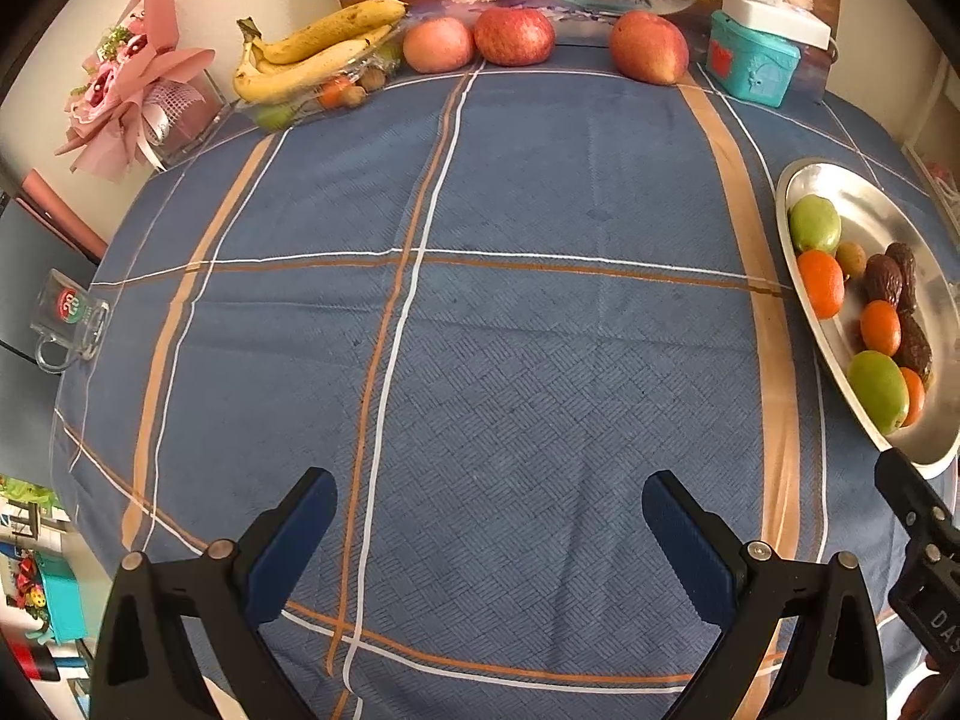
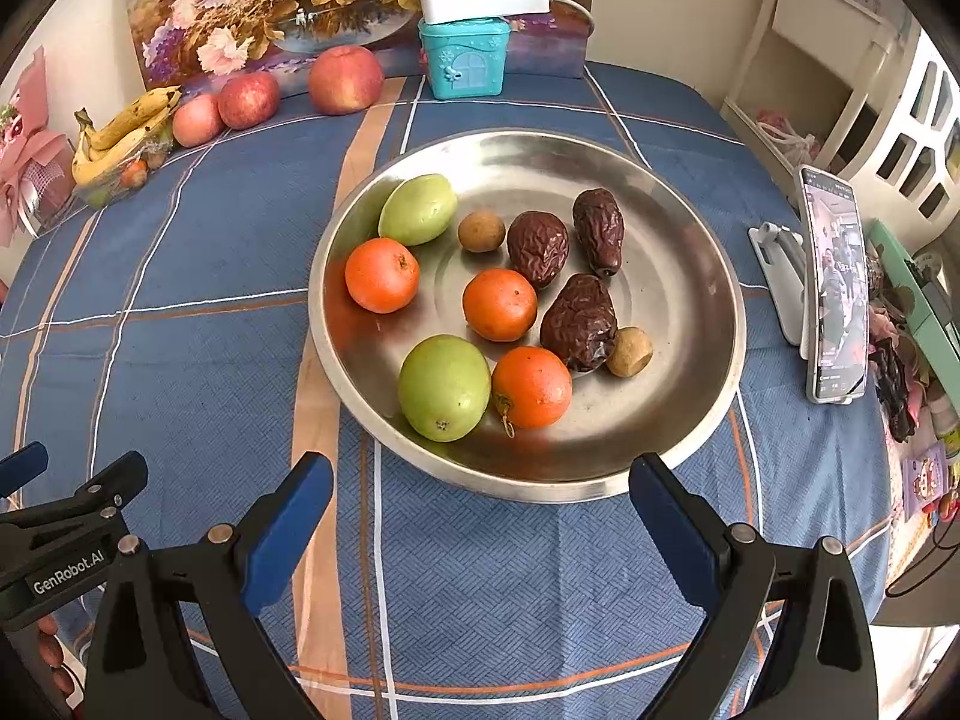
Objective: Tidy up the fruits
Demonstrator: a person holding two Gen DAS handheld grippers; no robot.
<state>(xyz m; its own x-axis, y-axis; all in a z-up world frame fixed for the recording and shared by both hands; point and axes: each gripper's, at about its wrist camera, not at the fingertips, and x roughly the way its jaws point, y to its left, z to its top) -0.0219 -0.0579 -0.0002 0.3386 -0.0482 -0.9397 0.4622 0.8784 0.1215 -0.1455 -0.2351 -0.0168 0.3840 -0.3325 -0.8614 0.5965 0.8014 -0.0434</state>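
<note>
Currently the left gripper [image 1: 489, 519] stands wide and empty over bare blue woven plaid tablecloth [image 1: 510, 312]. The right gripper [image 2: 480, 504], equally wide and empty, hovers at the near rim of the round polished steel plate [image 2: 678, 276], which carries smooth green fruits, glossy orange fruits and wrinkled dark dates [image 2: 579, 324].

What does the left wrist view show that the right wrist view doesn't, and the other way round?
Only the left wrist view shows the glass mug at the table's left edge, and the open left tongs over bare tablecloth. Only the right wrist view shows the phone on its stand, the whole plate with all its fruit, and the open right tongs at its near rim. Both show the bananas, three apples, the teal box and the bouquet.
</note>
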